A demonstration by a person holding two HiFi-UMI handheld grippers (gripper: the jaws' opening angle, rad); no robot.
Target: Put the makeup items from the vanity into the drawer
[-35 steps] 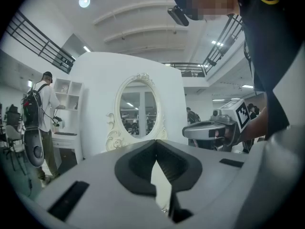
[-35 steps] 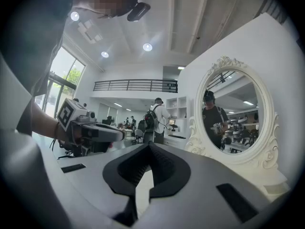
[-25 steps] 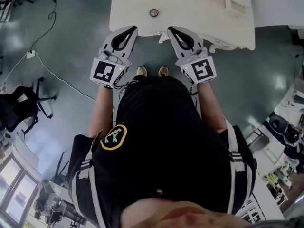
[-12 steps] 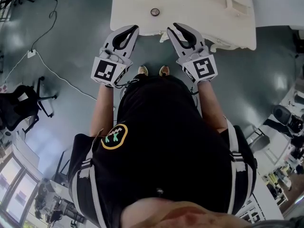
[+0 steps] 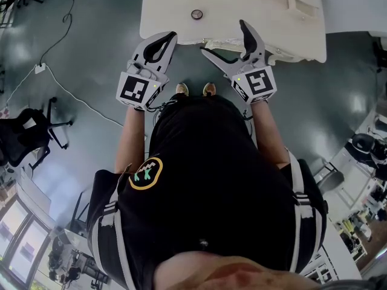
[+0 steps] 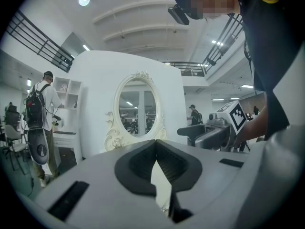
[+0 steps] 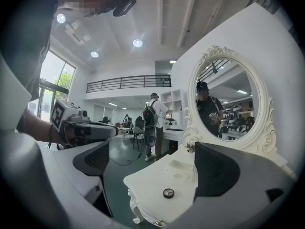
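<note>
Presently: left hand-held gripper (image 5: 170,37), jaws closed together, empty; right hand-held gripper (image 5: 222,37), jaws just opened wide, nothing clamped between; round compact (image 5: 196,14) laid on vanity surface (image 5: 254,11), apart from both.

A small round compact (image 5: 196,14), dark-rimmed with a pale centre, lies flat on the white vanity (image 5: 163,11) surface. In the head view it sits left of the middle, a little back from the scalloped front edge, apart from everything else.
</note>
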